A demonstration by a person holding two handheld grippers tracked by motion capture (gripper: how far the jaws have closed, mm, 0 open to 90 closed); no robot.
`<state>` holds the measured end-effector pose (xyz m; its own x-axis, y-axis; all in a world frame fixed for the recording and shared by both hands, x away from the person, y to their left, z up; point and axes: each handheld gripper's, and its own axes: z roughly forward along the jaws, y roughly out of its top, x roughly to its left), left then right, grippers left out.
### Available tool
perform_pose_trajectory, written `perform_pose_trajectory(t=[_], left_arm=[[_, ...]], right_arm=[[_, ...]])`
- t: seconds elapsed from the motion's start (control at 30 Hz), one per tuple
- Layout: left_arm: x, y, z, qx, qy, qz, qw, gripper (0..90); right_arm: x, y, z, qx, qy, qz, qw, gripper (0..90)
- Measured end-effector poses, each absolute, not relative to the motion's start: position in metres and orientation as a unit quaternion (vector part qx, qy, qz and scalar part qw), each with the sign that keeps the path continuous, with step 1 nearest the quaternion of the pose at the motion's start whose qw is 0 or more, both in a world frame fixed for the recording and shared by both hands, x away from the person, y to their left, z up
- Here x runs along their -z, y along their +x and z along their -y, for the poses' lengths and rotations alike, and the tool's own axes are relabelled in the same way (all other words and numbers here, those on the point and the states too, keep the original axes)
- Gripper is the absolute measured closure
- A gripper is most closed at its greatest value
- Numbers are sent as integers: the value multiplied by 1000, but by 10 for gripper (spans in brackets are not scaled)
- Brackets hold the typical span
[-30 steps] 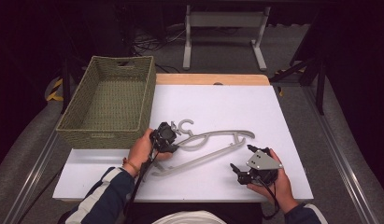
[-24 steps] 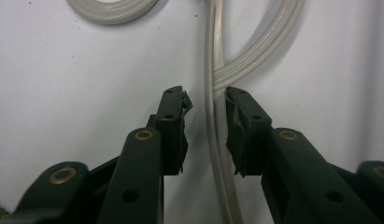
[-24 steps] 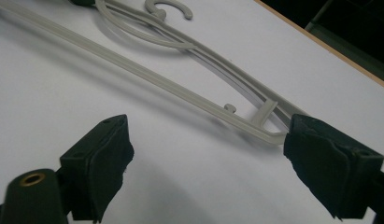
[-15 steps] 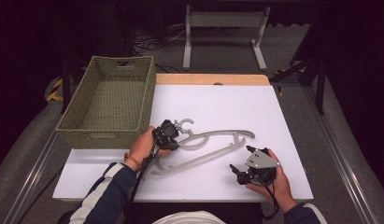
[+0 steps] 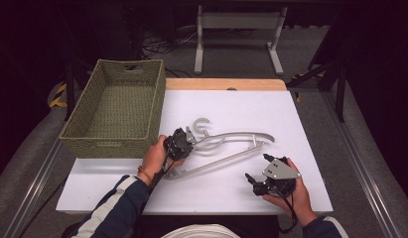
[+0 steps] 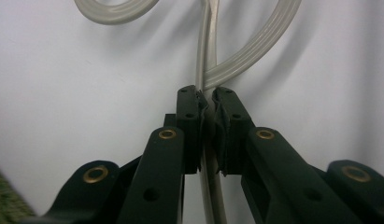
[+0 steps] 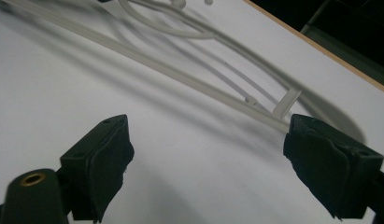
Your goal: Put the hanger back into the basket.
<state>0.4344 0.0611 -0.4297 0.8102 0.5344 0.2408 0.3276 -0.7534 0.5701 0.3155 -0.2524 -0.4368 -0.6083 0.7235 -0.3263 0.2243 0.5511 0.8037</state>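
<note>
Hanger point(image 5: 226, 148) flat on the white tabletop point(image 5: 291, 119), pale grey plastic, hook point(image 5: 201, 124) curling away from the person and the long bar running toward the near right. Left gripper point(image 5: 184, 141) is on it now, down near the neck where the hook meets the shoulders. From the left gripper view the two black jaws have just been closing and now stand pinched together, pads point(image 6: 189, 121) pressing a thin strand of the hanger point(image 6: 206, 70) from either side; that strand runs straight up out of the grip and meets the curved, ribbed arm right above the jaw tips. So that is a clenched hold on the hanger, with the left hand point(image 5: 154, 158) wrapped around the gripper body, striped sleeve point(image 5: 117, 203) coming in from the bottom.

Right gripper point(image 5: 256, 181) sits apart, at the near right of the table, just short of the hanger's far end. In the right gripper view its jaws gape wide with bare white table between them, and the hanger's bar point(image 7: 189, 74) runs across beyond the tips, not touched. Released, holding nothing. The right hand point(image 5: 291, 193) cups it from below, grey three-cornered plate point(image 5: 280, 169) on top.

Off to the left, a green woven basket point(image 5: 77, 134) stands on the table beside the left hand, well clear of the hanger's hook. A wooden strip point(image 5: 226, 84) edges the table's far side.
</note>
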Motion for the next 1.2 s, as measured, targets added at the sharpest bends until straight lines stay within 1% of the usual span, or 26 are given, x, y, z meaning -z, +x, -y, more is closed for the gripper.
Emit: perform_pose_trajectory(t=[0.07, 0.17, 0.2, 0.33, 0.47, 0.7, 0.93, 1.07, 1.1, 1.2], left_arm=[[422, 430, -65, -219, 902, -239, 285, 818], [416, 426, -67, -226, 898, -236, 296, 818], [413, 424, -67, -236, 895, -234, 299, 818], [404, 420, -69, -236, 890, -230, 314, 818], [394, 414, -71, -256, 881, -223, 328, 818], [376, 407, -79, -281, 863, -221, 356, 818], [362, 406, -85, -289, 850, -223, 380, 818], [350, 406, -86, -293, 844, -222, 391, 818], [339, 407, -89, -295, 838, -224, 400, 818], [329, 408, -93, -296, 833, -227, 409, 818]], right_arm=[[436, 315, 252, -376, 291, -813, 335, 151], [435, 313, 252, -380, 286, -810, 342, 151], [434, 312, 252, -383, 285, -808, 344, 151], [432, 310, 253, -391, 282, -799, 358, 152], [429, 308, 255, -398, 277, -790, 375, 152], [428, 309, 257, -401, 283, -784, 380, 152], [429, 309, 257, -399, 284, -785, 380, 152], [429, 309, 257, -398, 287, -784, 380, 152], [429, 309, 257, -398, 286, -784, 381, 152], [429, 310, 257, -398, 287, -784, 380, 152]])
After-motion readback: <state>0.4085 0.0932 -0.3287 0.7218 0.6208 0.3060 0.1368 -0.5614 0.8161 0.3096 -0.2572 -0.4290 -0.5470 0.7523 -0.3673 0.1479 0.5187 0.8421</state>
